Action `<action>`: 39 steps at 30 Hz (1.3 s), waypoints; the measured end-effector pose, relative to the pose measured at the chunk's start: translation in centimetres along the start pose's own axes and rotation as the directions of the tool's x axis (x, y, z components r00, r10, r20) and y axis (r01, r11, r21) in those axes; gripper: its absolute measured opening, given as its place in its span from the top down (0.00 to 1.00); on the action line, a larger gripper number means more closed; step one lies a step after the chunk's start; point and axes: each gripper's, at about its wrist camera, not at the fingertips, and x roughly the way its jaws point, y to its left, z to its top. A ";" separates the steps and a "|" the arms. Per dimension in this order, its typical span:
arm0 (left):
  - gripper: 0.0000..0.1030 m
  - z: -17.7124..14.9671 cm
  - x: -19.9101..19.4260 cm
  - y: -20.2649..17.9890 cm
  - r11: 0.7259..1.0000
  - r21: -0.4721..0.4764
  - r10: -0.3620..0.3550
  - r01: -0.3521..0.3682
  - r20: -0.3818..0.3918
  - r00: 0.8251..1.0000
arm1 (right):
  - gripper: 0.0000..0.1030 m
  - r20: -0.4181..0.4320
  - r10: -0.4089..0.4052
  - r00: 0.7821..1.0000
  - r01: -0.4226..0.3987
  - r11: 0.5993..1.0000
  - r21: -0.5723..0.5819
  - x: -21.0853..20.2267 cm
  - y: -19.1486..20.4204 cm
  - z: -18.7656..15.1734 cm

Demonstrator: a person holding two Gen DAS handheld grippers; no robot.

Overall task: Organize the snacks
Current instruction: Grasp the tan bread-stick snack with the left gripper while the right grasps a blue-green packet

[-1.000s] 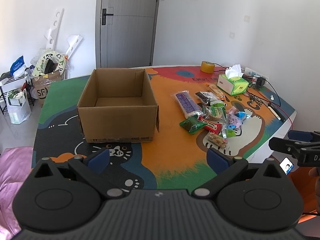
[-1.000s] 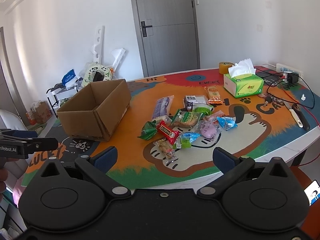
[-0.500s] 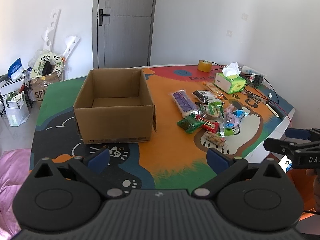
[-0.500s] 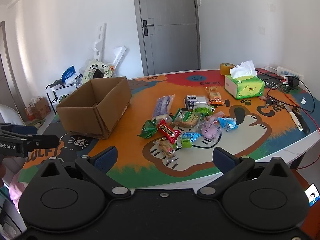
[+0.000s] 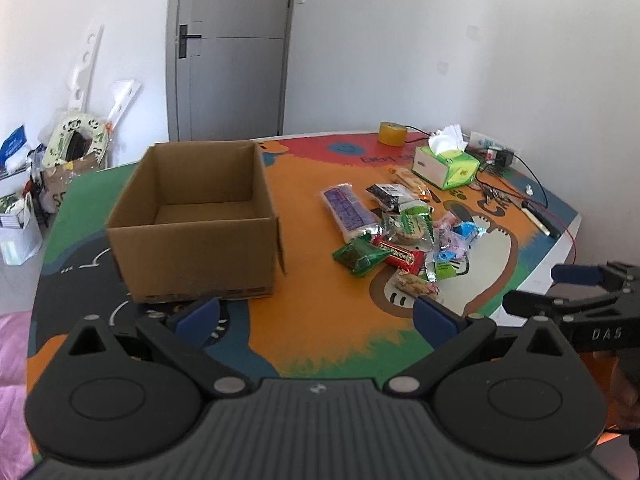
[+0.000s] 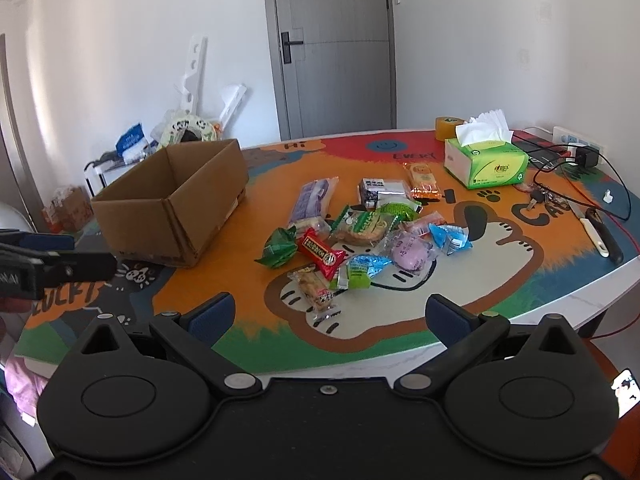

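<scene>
An open cardboard box (image 5: 196, 216) (image 6: 172, 204) stands empty on the colourful table mat. To its right lies a heap of wrapped snacks (image 5: 400, 232) (image 6: 360, 232): a purple pack (image 5: 347, 210), a green packet (image 6: 278, 246), a red bar (image 6: 322, 252), blue and pink candies and a nut bar (image 6: 316, 290). My left gripper (image 5: 316, 316) hovers open near the table's front edge, in front of the box. My right gripper (image 6: 332, 314) is open too, short of the snack heap, nothing between its fingers.
A green tissue box (image 6: 486, 164), a roll of tape (image 6: 448, 128), keys, cables, a charger and a knife (image 6: 600, 232) lie on the table's far right. Bags and clutter stand on the floor at the left, by a grey door (image 5: 232, 48).
Both grippers have moved closer to the table, so the box and snacks look larger. Nothing on the table has moved, and both grippers stay open.
</scene>
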 end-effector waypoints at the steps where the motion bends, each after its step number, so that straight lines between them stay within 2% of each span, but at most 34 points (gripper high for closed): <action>1: 0.01 0.0 0.5 -0.2 1.000 -0.003 -0.010 0.010 -0.008 1.000 | 0.00 0.012 -0.006 1.000 0.006 1.000 0.012 0.1 -0.3 -0.1; 5: 0.01 0.1 2.3 -0.9 0.999 -0.015 -0.029 0.029 -0.024 0.999 | 0.00 0.039 -0.018 0.999 0.016 0.999 0.037 0.6 -1.6 -0.1; 21: 0.03 -0.2 8.5 -3.7 0.995 -0.050 -0.085 0.082 -0.055 0.995 | 0.01 0.025 -0.015 1.000 0.012 0.993 0.117 4.5 -6.4 -2.1; 27: 0.13 -0.3 10.6 -4.5 0.991 -0.075 -0.114 0.110 -0.057 0.992 | 0.09 0.024 0.006 1.000 -0.010 0.985 0.170 5.8 -7.8 -2.3; 32: 0.26 -0.2 12.4 -5.5 0.990 -0.074 -0.125 0.120 -0.067 0.990 | 0.21 0.018 0.051 0.999 -0.054 0.976 0.212 6.8 -8.6 -2.4; 35: 0.30 -0.2 13.3 -5.8 0.989 -0.081 -0.126 0.121 -0.067 0.990 | 0.23 0.020 0.066 0.998 -0.069 0.972 0.223 7.4 -8.7 -2.4; 39: 0.31 -0.2 14.5 -6.5 0.990 -0.075 -0.124 0.118 -0.076 0.989 | 0.23 0.024 0.076 0.997 -0.080 0.968 0.240 8.0 -9.1 -2.5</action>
